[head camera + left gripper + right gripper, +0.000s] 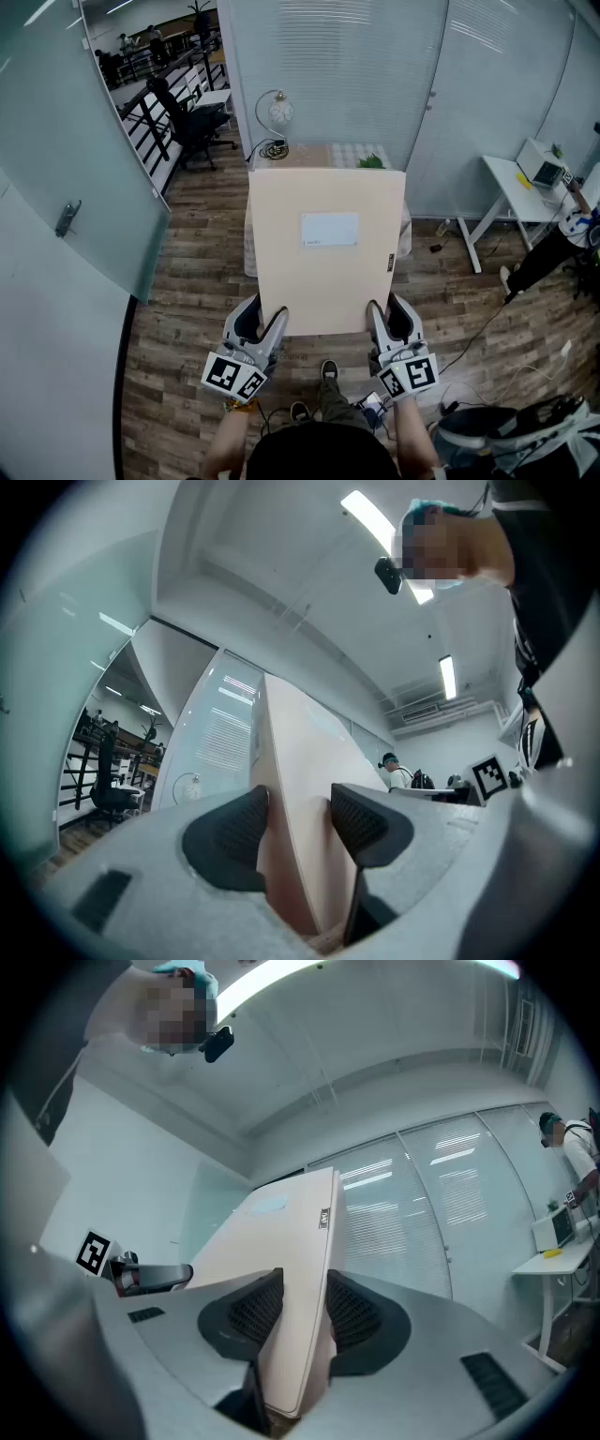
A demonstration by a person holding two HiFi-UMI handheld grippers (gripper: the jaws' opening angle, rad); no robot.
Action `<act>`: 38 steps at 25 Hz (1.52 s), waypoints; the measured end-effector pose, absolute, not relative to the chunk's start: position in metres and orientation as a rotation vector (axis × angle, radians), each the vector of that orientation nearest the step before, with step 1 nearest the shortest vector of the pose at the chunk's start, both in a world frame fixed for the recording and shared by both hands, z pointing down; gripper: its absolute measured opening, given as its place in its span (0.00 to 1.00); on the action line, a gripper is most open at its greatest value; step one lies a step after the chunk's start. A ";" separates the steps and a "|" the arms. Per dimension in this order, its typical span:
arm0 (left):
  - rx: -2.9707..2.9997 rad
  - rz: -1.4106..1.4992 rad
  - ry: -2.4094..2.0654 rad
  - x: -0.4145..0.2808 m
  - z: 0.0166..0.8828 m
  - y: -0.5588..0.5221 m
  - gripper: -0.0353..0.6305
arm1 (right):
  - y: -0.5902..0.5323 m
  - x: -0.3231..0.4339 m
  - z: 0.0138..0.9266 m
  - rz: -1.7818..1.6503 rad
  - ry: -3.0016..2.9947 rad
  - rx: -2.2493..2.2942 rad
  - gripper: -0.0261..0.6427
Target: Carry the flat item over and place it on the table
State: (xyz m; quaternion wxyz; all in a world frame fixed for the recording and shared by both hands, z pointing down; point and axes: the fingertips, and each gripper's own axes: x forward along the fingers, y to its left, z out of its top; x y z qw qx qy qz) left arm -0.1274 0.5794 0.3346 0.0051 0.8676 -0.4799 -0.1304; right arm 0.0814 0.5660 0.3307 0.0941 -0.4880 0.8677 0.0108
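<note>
Flat item (323,286): beige board, white label (329,229) centred

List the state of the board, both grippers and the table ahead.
Board, carried in the air, clamped at its near edge.
Left gripper, shut on the board.
Right gripper, shut on the board.
Table, holds a lamp and a plant; the board is not on it yet.
</note>
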 end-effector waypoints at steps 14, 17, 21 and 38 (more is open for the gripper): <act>2.688 -0.395 -1.495 -0.115 0.340 0.475 0.39 | 0.466 0.095 0.333 0.010 2.544 -1.411 0.25; 2.669 -0.401 -1.494 -0.110 0.342 0.442 0.39 | 0.433 0.100 0.333 0.010 2.544 -1.408 0.25; 2.658 -0.386 -1.499 -0.090 0.344 0.401 0.39 | 0.392 0.120 0.336 -0.009 2.535 -1.423 0.25; 2.607 -0.347 -1.499 -0.073 0.372 0.287 0.39 | 0.274 0.136 0.361 -0.051 2.560 -1.403 0.25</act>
